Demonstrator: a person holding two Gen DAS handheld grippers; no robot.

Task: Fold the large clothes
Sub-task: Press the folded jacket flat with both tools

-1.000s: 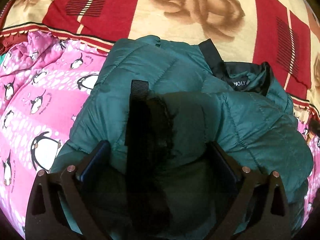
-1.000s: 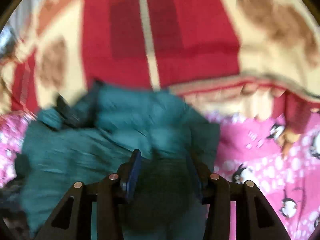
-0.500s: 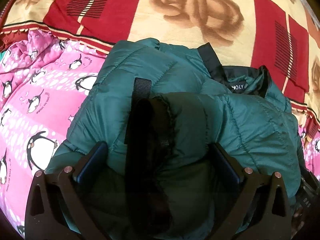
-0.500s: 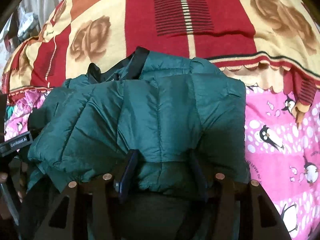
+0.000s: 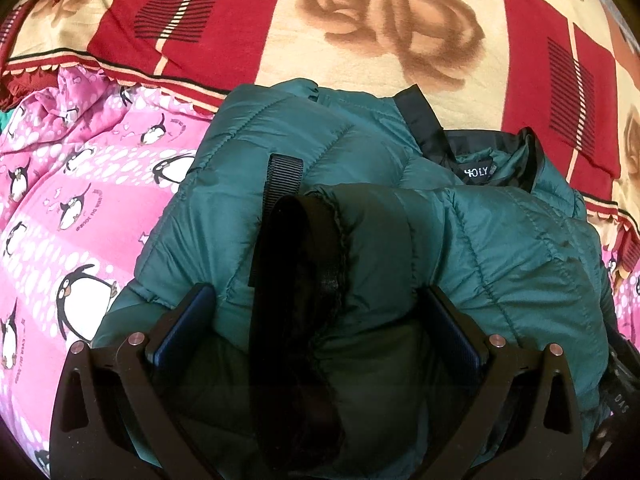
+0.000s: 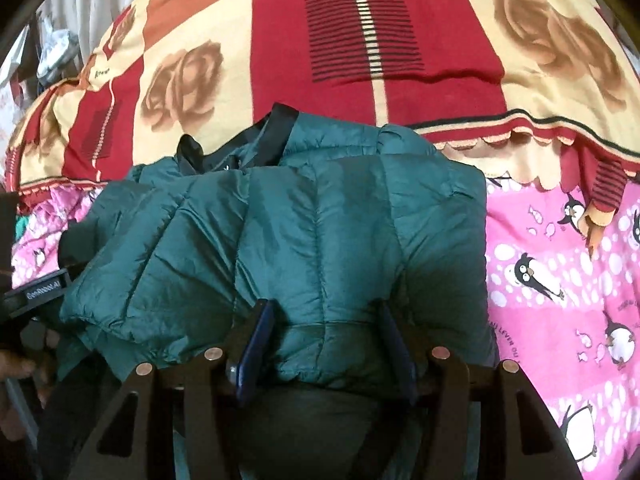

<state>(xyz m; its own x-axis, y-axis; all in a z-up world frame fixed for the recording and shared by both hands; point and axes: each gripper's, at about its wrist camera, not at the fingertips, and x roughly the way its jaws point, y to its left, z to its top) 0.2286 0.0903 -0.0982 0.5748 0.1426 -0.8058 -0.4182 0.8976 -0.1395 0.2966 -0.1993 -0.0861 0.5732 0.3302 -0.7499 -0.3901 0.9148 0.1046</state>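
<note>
**Green puffer jacket, folded, both grippers at its near edge**

The jacket (image 5: 500,248) is a dark green quilted puffer with stitched channels and a slight sheen. It lies folded into a compact bundle, with the padded layers stacked one on another. The collar (image 5: 424,124) is black; inside it a black label (image 5: 476,171) with white letters faces up. A black webbing strap (image 5: 282,184) runs down the middle of the top layer, beside a dark-lined opening (image 5: 304,264) in the fold.

The jacket rests on a bed. Its near part lies on a pink penguin sheet (image 5: 72,208); its collar end reaches onto a red and cream rose blanket (image 5: 384,28).

Left gripper (image 5: 316,328): jaws stand wide, one blue pad on each side of the folded bulk. The fabric fills the gap and touches both pads, so the gripper clamps the jacket.

Right gripper (image 6: 324,344): jaws stand about half spread. A padded roll of the jacket's near edge fills the gap and bulges over both blue pads, which press on it.

In the right wrist view, the left gripper's body shows at the left edge, with part of a hand (image 6: 16,368) below it.
</note>
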